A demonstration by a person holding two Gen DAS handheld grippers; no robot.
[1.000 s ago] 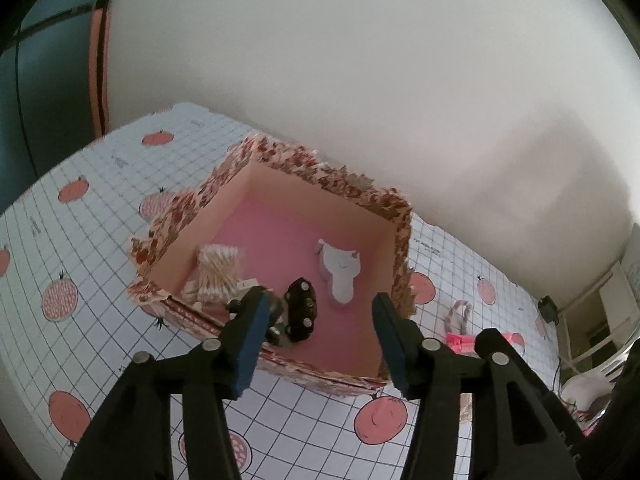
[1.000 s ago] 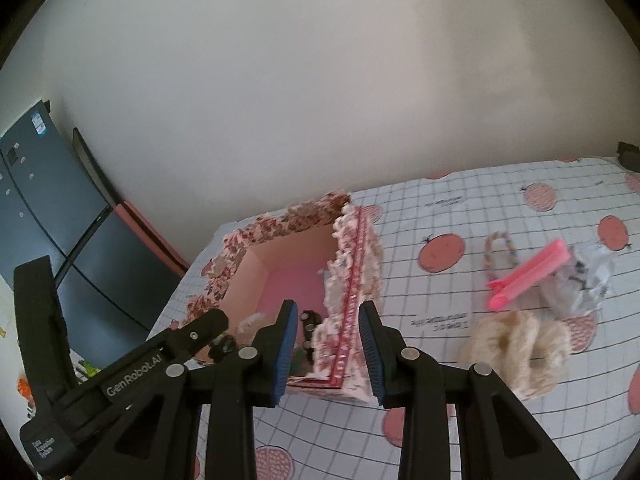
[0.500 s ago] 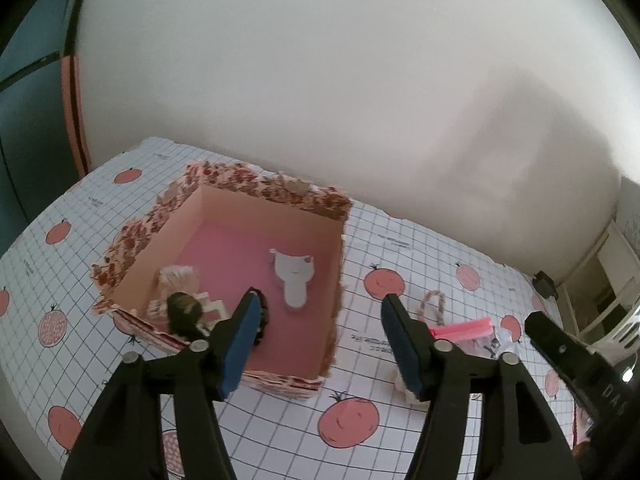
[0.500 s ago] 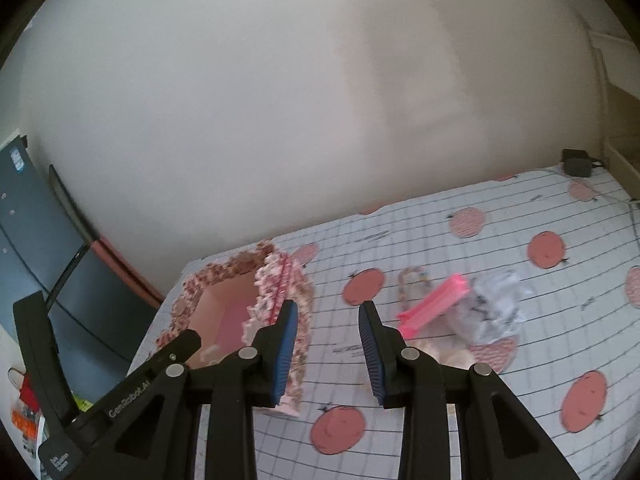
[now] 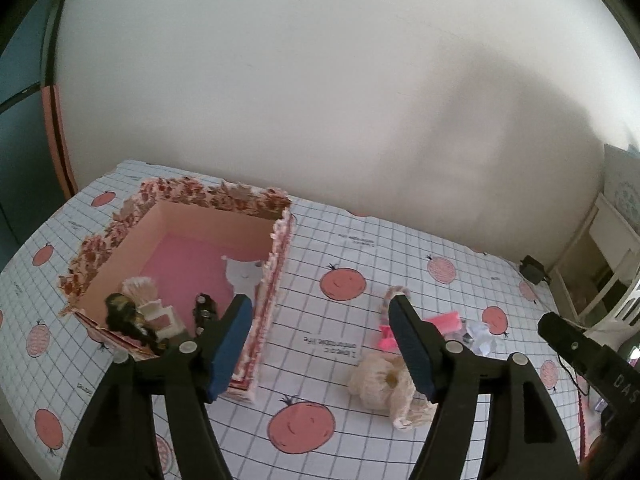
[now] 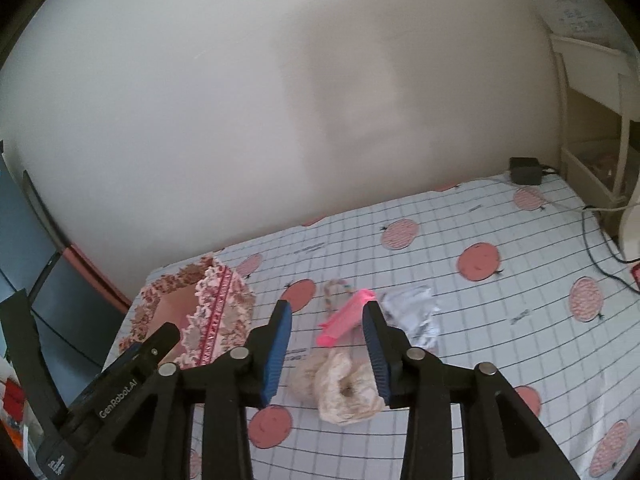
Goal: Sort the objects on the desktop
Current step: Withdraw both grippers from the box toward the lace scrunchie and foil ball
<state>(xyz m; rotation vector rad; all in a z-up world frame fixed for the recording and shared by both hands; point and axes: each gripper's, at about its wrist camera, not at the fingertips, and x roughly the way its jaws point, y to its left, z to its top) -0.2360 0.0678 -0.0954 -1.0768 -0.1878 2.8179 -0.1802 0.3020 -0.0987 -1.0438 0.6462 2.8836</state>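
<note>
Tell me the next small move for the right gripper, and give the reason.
Probably ease the right gripper forward and down onto the cream scrunchie. Its fingers have just been opening with nothing between them, and the scrunchie lies loose on the tablecloth directly below them, the nearest item still outside the floral box. The pink clip lies just beyond.

Open tablecloth [image 5: 320, 336] runs down the middle of the left wrist view, a clear lane between the floral box [image 5: 276, 280] at left and the clutter at right. That clutter sits bunched: a cream scrunchie [image 6: 340, 384] at lower centre of the right wrist view, the pink clip [image 6: 344, 316] just above it, a crumpled wrapper [image 6: 412, 312] beside. Right of the wrapper the cloth lies bare until a black cable [image 6: 596, 248] and charger [image 6: 526, 171] at the upper right edge.
</note>
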